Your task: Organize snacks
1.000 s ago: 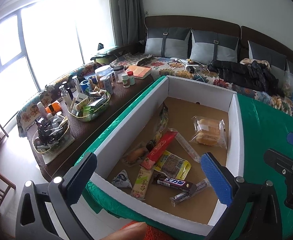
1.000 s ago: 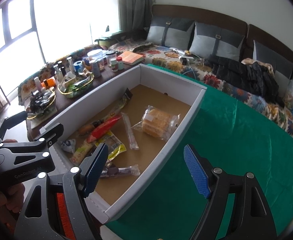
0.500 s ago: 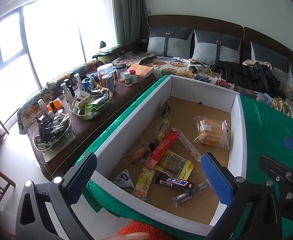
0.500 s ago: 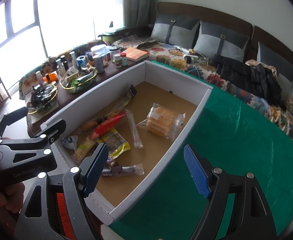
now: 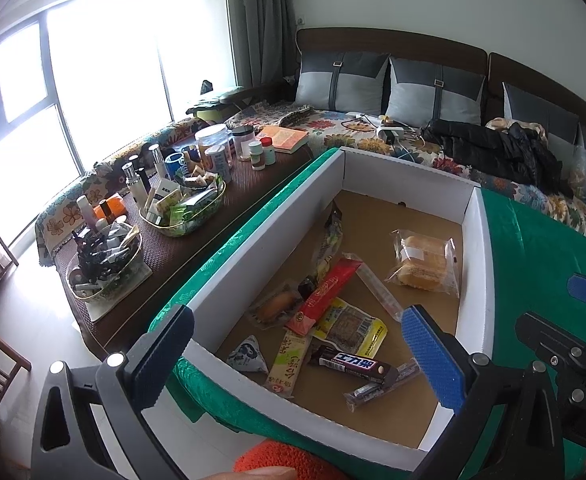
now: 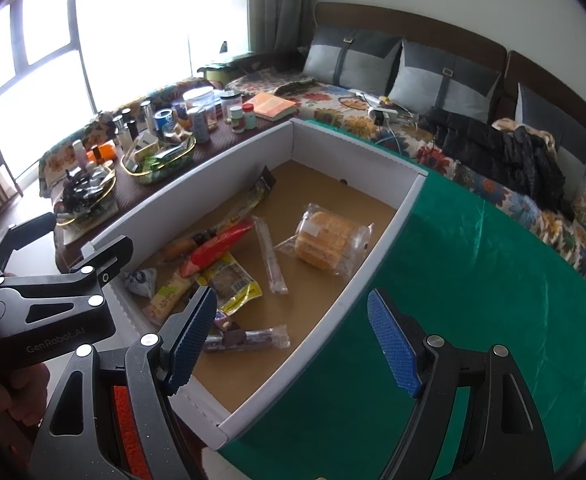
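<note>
A white cardboard box [image 5: 269,236] [image 6: 213,176] with a brown floor sits on a green cloth and holds several snacks: a wrapped bread bun [image 5: 423,264] [image 6: 325,240], a red stick pack [image 5: 325,296] [image 6: 217,250], a yellow-edged packet [image 5: 349,326] [image 6: 229,284], a dark chocolate bar [image 5: 351,364] and a clear straw-like tube [image 6: 271,260]. My left gripper [image 5: 297,364] is open and empty above the box's near end. My right gripper [image 6: 293,340] is open and empty over the box's right wall.
A green cloth [image 6: 473,300] covers the table to the right of the box. A dark side table [image 5: 197,216] on the left carries baskets, bottles and jars. A sofa [image 5: 413,132] with cushions and a black jacket stands behind.
Both grippers have pulled slightly back and shifted; the box sits a little further right in both views. Both stay open and empty. The snacks have not moved.
</note>
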A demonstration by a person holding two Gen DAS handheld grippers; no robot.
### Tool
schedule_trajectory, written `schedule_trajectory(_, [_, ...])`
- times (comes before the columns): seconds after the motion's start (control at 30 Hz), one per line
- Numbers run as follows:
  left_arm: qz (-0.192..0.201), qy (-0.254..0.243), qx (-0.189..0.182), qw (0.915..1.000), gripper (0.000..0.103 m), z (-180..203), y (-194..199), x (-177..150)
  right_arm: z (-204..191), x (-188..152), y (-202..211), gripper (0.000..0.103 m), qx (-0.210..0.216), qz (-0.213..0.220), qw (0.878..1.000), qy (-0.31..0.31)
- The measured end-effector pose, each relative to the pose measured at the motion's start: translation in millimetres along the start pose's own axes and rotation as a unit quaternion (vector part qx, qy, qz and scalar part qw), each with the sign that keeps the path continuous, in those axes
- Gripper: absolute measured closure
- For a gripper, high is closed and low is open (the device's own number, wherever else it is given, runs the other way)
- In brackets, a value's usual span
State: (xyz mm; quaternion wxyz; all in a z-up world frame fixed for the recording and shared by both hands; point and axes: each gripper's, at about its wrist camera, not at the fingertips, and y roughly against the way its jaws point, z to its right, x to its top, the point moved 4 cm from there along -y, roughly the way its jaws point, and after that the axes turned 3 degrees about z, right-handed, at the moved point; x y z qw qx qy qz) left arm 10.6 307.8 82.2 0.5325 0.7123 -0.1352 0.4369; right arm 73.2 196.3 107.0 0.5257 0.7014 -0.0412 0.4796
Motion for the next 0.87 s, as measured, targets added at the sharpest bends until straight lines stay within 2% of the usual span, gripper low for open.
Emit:
schedule_trajectory(0.73, [0.004, 0.002, -0.01, 0.9999, 0.0, -0.4, 1.5, 6.1, -10.1, 1.8, -0.1, 0.022, 0.008, 0.001, 1.0, 0.01])
schedule_trajectory(0.87, [0.006, 0.002, -0.002, 1.0, 0.0, -2.2, 0.4, 9.5, -10.5, 4.2, -1.0, 0.022, 0.008, 0.001, 1.0, 0.01])
